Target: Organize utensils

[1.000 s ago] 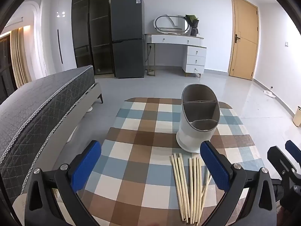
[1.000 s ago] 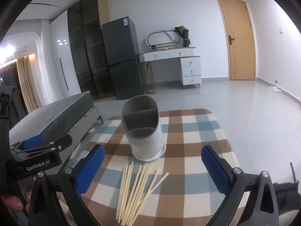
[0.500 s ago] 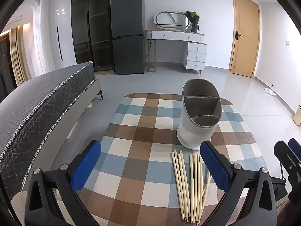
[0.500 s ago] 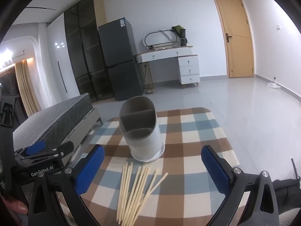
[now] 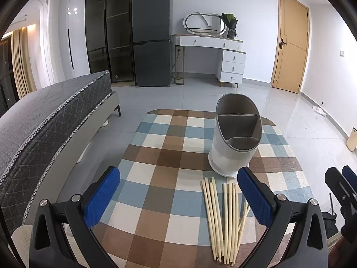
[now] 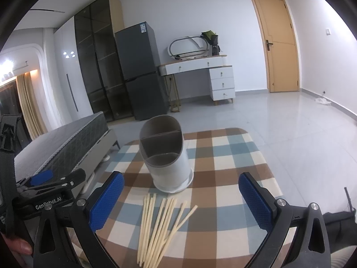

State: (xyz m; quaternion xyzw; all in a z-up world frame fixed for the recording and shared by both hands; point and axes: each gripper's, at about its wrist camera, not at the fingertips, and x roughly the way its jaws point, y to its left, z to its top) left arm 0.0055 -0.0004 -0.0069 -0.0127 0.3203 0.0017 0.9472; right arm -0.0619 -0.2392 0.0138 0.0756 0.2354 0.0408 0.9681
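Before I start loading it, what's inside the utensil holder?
The utensil holder shows bare divided compartments with no utensils; their bottoms are hidden by the walls. The chopsticks lie on the tablecloth in front.

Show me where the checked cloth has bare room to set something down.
The cloth is bare across its whole left half, left of the holder and the chopsticks, and along the far edge behind the holder. It is crowded near right: the chopsticks lie fanned just in front of the holder's base.

One utensil holder (image 5: 235,143) (three compartments inside) and about ten chopsticks (image 5: 223,218); exact count unclear.
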